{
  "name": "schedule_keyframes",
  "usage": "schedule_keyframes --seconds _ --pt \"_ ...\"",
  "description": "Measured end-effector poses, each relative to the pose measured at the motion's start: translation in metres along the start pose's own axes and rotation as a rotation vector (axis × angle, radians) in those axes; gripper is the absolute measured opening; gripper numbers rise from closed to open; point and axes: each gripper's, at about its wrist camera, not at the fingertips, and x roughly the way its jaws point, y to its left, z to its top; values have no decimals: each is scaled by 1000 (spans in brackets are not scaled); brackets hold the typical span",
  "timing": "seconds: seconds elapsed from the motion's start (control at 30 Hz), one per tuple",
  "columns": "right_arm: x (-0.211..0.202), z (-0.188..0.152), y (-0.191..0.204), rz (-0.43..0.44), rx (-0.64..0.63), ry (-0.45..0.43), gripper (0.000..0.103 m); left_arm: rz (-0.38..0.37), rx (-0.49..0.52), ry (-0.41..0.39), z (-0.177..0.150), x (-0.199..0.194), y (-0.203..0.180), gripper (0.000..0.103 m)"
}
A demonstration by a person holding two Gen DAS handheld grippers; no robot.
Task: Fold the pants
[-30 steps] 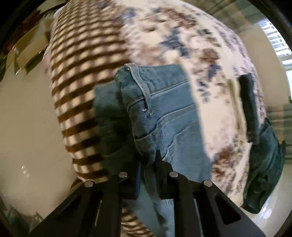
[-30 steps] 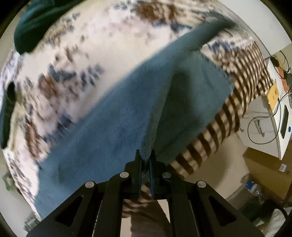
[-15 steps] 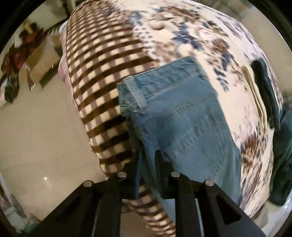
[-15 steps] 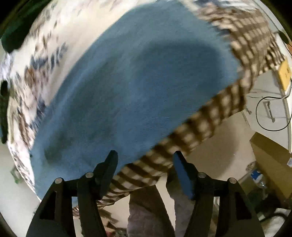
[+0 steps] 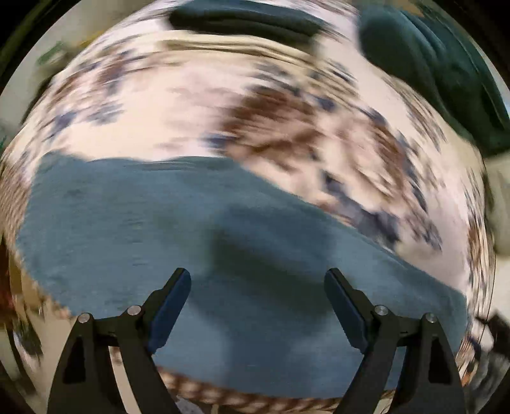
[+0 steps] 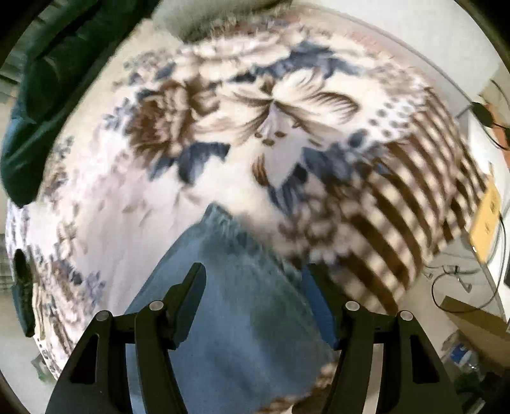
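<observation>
Left wrist view: heavily motion-blurred; the blue denim pants point(image 5: 242, 254) lie flat as a broad band across the near part of a floral bedspread point(image 5: 178, 105), running from the left edge toward the near right. Only this view shows a dark folded garment point(image 5: 248, 17) at the far side. A dark green cloth point(image 5: 446, 79) sits at the far right here; in the right wrist view it appears at the far left point(image 6: 47, 82). Right wrist view: sharper; it alone shows the bedspread's point(image 6: 223, 127) brown checked border point(image 6: 408, 203) on the right, and beyond it a yellow object point(image 6: 487, 219) and a cable point(image 6: 446, 280) on a white surface. Here the pants point(image 6: 242, 302) narrow to a far corner and lie at the near middle. The left gripper point(image 5: 257, 305) has its jaws spread wide, holding nothing, above the denim; contact cannot be determined. The right gripper point(image 6: 258, 296) is likewise spread wide and empty, with the pants showing between its fingers.
</observation>
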Motion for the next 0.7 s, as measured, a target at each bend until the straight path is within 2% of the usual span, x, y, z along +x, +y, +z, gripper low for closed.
schedule_keyframes --seconds 0.03,0.07,0.1,0.13,0.2,0.27,0.3,0.37,0.43,0.53,0.57,0.63,0.7 --pt "9 5 4 8 -23 15 64 -12 45 7 0 8 -22 85" --pt "19 10 11 -21 -70 36 58 -16 75 10 0 10 -36 85" --pt "24 10 16 -45 -110 39 27 -19 107 15 -1 14 -51 85" --pt "26 9 21 -55 -152 34 19 -27 140 24 -2 18 -65 85" --pt "16 6 33 -97 -242 -43 15 -38 173 28 -4 19 -82 85" --pt "-1 4 39 -90 -284 -123 13 -40 197 35 -10 20 -92 85" --pt "-9 5 41 -90 -293 -153 0 -44 202 38 -12 21 -95 85" --pt "-23 12 41 -91 -304 -220 0 -38 209 48 -16 22 -96 85" --pt "-26 27 44 -80 -316 -232 0 -35 210 60 -21 24 -94 85" --pt "-10 47 37 7 -298 -63 4 -27 197 90 -25 29 -86 85" --pt "0 50 34 -6 -298 -4 10 -26 190 98 -27 31 -84 85" --pt "15 51 26 15 -291 52 55 -21 179 109 -29 32 -80 85" --pt "28 53 18 43 -256 88 57 -4 189 103 -29 34 -80 85"
